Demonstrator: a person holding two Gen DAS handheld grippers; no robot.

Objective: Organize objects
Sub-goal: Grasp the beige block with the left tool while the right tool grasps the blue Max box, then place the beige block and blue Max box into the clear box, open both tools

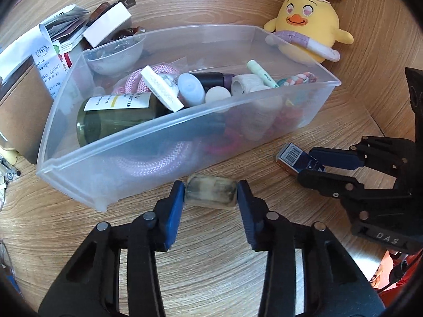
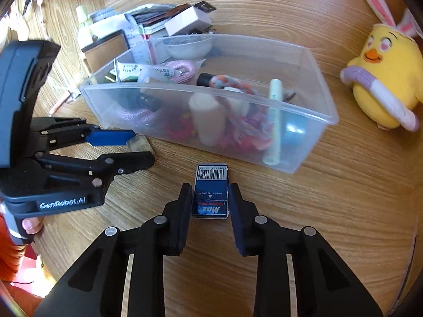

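Left wrist view: the left gripper (image 1: 210, 194) has its jaws closed on a grubby block (image 1: 210, 193), 1 pad against each end. The block lies on the counter (image 1: 211, 251) just in front of the bin (image 1: 148, 142), near the bin's front wall. Bare counter runs from the block back toward the camera. To the right, the right gripper (image 1: 308, 164) has its jaws on a blue box (image 1: 290, 158). A plush chick (image 1: 309, 26) sits behind the bin's right corner.

Right wrist view: the right gripper (image 2: 210, 200) grips the blue box (image 2: 210, 190) by its 2 long sides, flat on the counter (image 2: 330, 198), a little short of the bin's (image 2: 185, 97) front wall. Open counter lies right of the box. The left gripper (image 2: 137, 148) is at the left with the block (image 2: 138, 142) at its tips.
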